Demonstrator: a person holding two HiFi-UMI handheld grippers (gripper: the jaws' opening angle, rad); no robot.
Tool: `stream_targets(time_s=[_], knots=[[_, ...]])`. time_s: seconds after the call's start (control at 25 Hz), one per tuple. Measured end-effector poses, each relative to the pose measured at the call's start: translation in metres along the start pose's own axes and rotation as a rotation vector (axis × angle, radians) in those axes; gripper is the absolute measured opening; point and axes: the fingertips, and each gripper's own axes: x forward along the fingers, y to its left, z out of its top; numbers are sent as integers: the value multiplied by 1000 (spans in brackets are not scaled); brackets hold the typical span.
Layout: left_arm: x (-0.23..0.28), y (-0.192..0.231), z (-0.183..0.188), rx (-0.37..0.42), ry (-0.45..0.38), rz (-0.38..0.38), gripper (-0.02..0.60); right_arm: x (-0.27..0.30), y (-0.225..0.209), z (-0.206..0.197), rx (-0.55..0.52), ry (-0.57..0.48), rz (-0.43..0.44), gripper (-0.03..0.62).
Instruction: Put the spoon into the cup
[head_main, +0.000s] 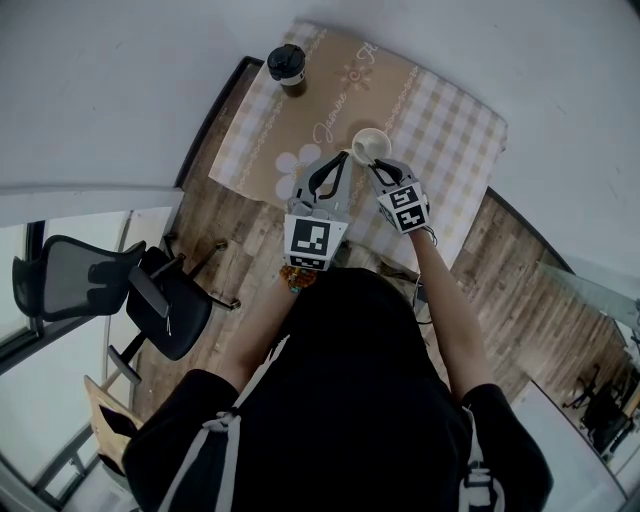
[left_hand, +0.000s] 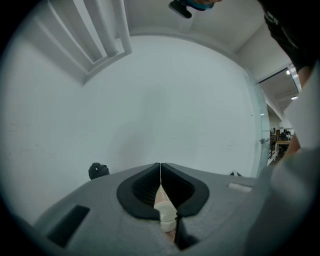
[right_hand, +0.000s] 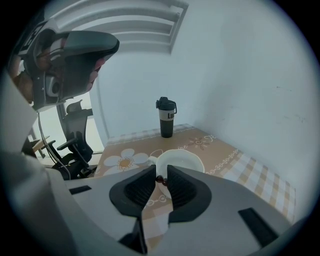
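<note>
A black top (head_main: 350, 400) carries grey shoulder stripes (head_main: 225, 450) at seven o'clock. A beaded bracelet (head_main: 297, 275) sits at six o'clock of the left gripper (head_main: 340, 160). The right gripper (head_main: 375, 168) matches it: grey shell, black pads, black-and-white marker cube (head_main: 403, 210).

- We find bare tablecloth (head_main: 450, 140) beyond and right of the cup (head_main: 370, 146).
- 1 bottle (head_main: 287, 68) stands well apart, beyond the cup to its left.
- The left gripper (head_main: 343, 158), clamping the spoon (left_hand: 166, 212), and the right gripper (head_main: 374, 166) block the cup's near rim.
</note>
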Motion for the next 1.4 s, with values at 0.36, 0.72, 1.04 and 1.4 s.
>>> stream_targets(time_s=[0.36,0.72,1.04,1.4], knots=[[4,-1,-1,-1,4,-10,18,-9,-6,11,1,-32,-14,84],[17,-19,14,6,-25,-66,18,-48,-22,48,-11,-149,-23,86],[30,-34,37,49,-69,-102,18,-101,-30,103,-45,-311,-62,86],[36,-47,85,101,-179,-70,18,-178,-48,171,-105,-540,-218,78]])
